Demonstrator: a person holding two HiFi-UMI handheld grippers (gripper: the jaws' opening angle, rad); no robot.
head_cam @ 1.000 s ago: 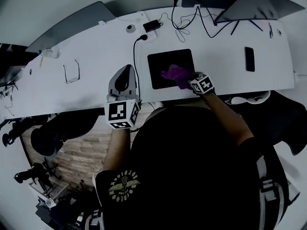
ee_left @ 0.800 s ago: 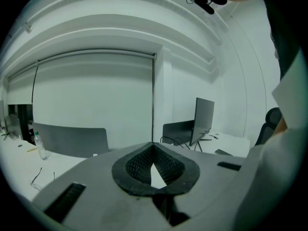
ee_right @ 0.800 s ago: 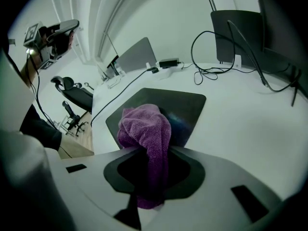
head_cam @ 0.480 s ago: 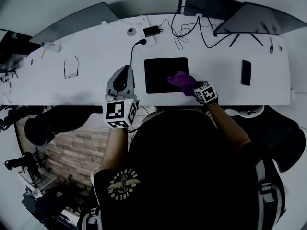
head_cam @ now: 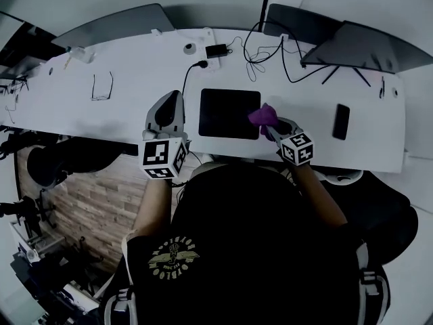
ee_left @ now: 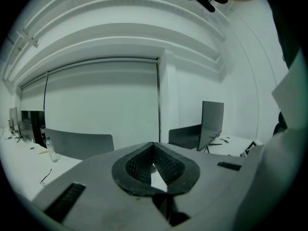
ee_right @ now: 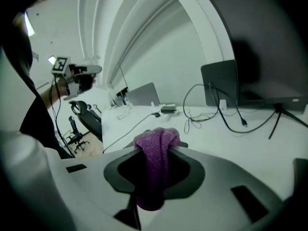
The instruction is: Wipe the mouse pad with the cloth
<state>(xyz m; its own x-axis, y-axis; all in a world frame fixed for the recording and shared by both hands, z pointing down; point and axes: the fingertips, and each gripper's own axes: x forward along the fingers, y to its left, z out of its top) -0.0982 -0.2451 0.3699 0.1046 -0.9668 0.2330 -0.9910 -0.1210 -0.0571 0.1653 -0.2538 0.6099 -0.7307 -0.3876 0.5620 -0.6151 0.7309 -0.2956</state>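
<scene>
We had the right tool point(head_cam: 269, 123) clamped on a purple knitted cloth point(head_cam: 262, 116). The cloth was bunched between the tool's jaws, its rounded top poking out past the tips and its tail hanging back inside. The black square mouse pad point(head_cam: 229, 113) lay on the white bench point(head_cam: 135, 73) near the front edge, about midway along it. Our cloth sat at the pad's right edge, just over its far right corner. We could not tell whether it pressed on the pad. The right tool reached in from the bench's front edge, right of the pad.

We held the left tool point(head_cam: 172, 97) just left of the pad, by the front edge, its jaws together at the tips with nothing between them. A black phone point(head_cam: 340, 121) lay flat toward the bench's right end, well apart from the cloth.
</scene>
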